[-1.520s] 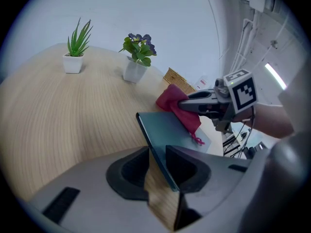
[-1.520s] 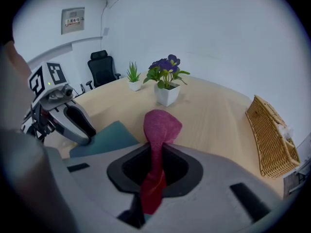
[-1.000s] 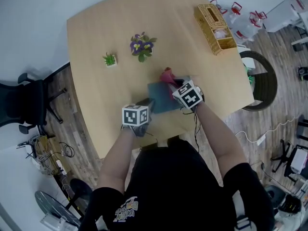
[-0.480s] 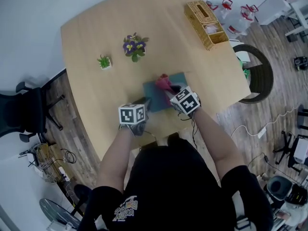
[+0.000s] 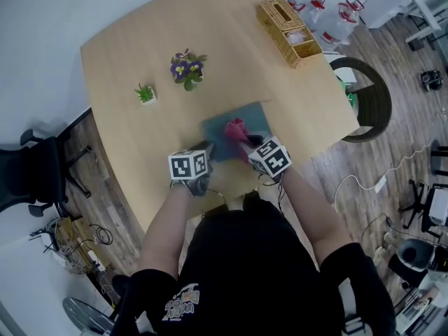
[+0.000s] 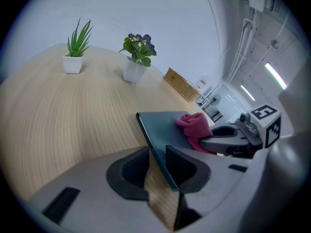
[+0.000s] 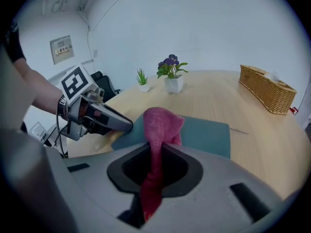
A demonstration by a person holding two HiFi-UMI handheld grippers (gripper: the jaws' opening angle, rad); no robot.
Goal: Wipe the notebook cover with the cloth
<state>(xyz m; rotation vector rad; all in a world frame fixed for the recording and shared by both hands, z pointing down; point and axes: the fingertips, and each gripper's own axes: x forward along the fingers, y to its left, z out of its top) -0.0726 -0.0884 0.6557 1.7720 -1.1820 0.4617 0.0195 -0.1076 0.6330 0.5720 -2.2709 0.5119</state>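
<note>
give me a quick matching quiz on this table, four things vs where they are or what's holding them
1 cloth
2 notebook
3 wicker basket
4 purple flowers

A far right corner of the table
B pinched in the right gripper
C white pot near the small green plant
D edge clamped by the left gripper

Pairs: 1-B, 2-D, 3-A, 4-C

Pale wooden table [image 5: 126,54], white wall [image 7: 218,23] behind it, wood-plank floor [image 5: 329,163], black office chair [image 5: 35,177] beside the table
</note>
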